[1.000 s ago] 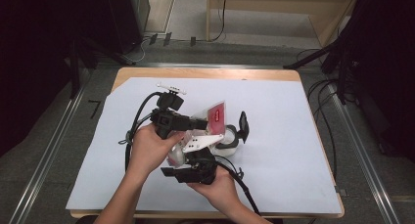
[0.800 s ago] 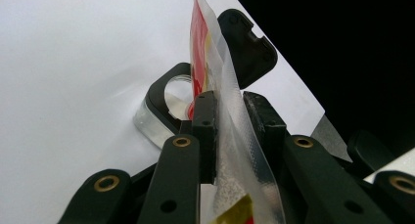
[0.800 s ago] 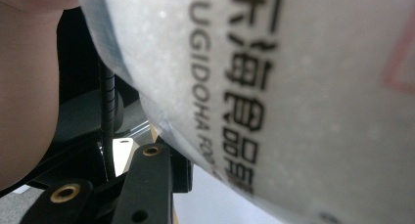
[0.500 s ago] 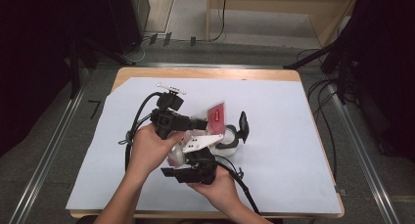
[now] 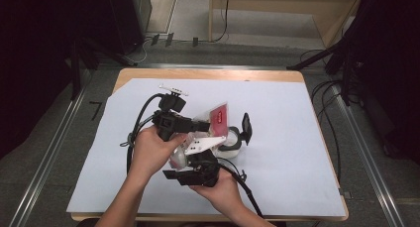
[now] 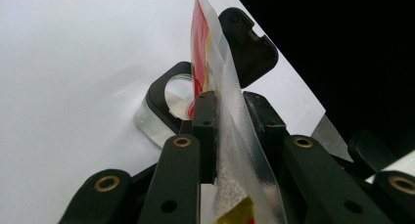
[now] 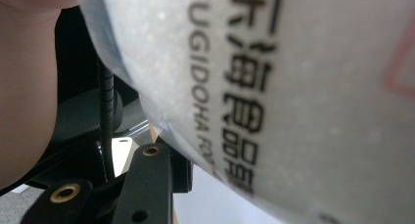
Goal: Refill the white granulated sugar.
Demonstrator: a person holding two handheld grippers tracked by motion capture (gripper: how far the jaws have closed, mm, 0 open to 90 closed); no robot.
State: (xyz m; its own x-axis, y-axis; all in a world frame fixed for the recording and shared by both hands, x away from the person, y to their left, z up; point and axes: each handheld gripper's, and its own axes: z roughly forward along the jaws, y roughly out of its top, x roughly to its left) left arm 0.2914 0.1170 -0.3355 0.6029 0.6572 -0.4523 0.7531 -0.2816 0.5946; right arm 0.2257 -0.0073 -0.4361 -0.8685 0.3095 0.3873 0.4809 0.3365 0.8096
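Note:
A clear plastic pouch with a red label and white contents is held above the table by both grippers. My left gripper reaches in from the left and is shut on the pouch's thin sealed edge, its jaws pinching the film. Lower down, my right gripper is closed around the pouch's bulky bottom. In the right gripper view the pouch with black print lies against one finger; the other finger is hidden. Just beyond the pouch stands a small glass jar with its black flip lid open.
A white sheet covers the wooden table. The jar and its lid sit right past the left jaws. Cables trail from both grippers toward the near edge. Dark equipment and metal rails surround the table.

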